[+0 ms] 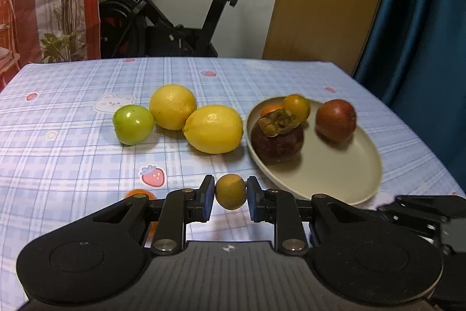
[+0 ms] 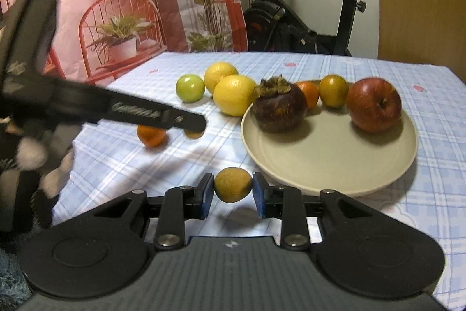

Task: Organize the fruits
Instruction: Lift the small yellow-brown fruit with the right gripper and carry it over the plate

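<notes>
Left tongs: the left gripper [image 1: 230, 196] is closed on a small yellow-brown fruit [image 1: 230, 192], pads pressing both its sides, held just above the checked tablecloth [image 1: 72, 142].
Right tongs: the right gripper [image 2: 233, 188] is closed the same way on a second small brownish fruit [image 2: 233, 185], near the front edge of the plate [image 2: 329, 165].
Plate: it already holds a dark mangosteen [image 2: 279, 110], a red apple [image 2: 374, 104], a small orange [image 2: 309, 93] and a yellow-green fruit [image 2: 333, 91] at the back.
Loose fruit: two lemons [image 1: 214, 128] and a green apple [image 1: 133, 124] sit touching in a row left of the plate; another orange [image 2: 151, 135] lies nearer, partly under the left tool.
Step in hand: I'd say both small fruits are headed for the plate.
Doing it well: carry each over the rim and set it in the bare front half; release low, since round fruit will likely roll; one hand at a time would keep the tools from clashing.
Pose: both tools tilt downward toward the table, side by side; the left one looks blurred from the right view.
</notes>
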`<action>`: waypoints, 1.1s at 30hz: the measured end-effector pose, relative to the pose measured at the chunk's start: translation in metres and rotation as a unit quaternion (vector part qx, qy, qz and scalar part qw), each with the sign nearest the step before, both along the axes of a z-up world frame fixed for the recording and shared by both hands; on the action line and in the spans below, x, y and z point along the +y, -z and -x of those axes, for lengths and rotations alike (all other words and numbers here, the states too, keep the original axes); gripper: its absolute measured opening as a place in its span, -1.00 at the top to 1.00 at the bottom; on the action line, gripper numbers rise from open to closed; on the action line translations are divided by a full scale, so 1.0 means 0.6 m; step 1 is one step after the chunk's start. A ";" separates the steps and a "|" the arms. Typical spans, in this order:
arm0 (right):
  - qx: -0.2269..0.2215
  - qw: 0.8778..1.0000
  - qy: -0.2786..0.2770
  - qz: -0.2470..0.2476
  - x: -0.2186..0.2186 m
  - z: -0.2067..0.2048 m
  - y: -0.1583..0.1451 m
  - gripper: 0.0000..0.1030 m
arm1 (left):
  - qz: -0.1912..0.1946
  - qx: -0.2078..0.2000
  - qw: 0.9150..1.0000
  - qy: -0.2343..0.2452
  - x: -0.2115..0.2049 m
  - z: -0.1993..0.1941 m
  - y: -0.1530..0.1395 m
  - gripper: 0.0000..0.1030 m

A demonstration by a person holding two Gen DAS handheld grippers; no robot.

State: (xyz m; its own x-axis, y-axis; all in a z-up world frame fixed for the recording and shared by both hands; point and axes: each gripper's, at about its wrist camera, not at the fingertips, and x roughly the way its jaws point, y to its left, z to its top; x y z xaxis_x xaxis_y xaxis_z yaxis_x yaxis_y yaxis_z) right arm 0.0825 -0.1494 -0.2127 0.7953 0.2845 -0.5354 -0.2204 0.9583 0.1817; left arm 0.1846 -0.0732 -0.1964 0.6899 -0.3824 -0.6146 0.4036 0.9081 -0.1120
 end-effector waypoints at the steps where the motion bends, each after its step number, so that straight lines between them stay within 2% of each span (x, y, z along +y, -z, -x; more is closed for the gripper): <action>1: -0.005 1.000 0.003 0.000 -0.002 0.000 -0.003 0.40 | 0.002 -0.004 1.000 0.001 0.000 0.004 -0.005 0.51; 8: -0.048 0.998 0.034 0.005 -0.033 -0.007 -0.026 0.40 | -0.005 -0.042 0.998 0.049 -0.043 0.007 -0.051 0.51; 14: -0.053 0.995 0.083 -0.006 -0.096 -0.031 -0.030 0.40 | 0.000 -0.049 0.995 0.084 -0.103 -0.026 -0.076 0.51; 18: -0.043 0.994 0.104 -0.002 -0.132 -0.047 -0.018 0.40 | 0.007 -0.022 0.995 0.096 -0.144 -0.049 -0.061 0.51; 23: -0.044 0.991 0.129 0.014 -0.153 -0.052 -0.004 0.40 | -0.005 -0.001 0.993 0.118 -0.190 -0.059 -0.030 0.51; 29: -0.054 0.987 0.134 0.064 -0.154 -0.058 0.013 0.40 | -0.007 0.032 0.992 0.122 -0.213 -0.080 0.001 0.51; 33: -0.048 0.987 0.136 0.066 -0.163 -0.064 0.027 0.40 | -0.012 0.050 0.990 0.132 -0.224 -0.089 0.017 0.51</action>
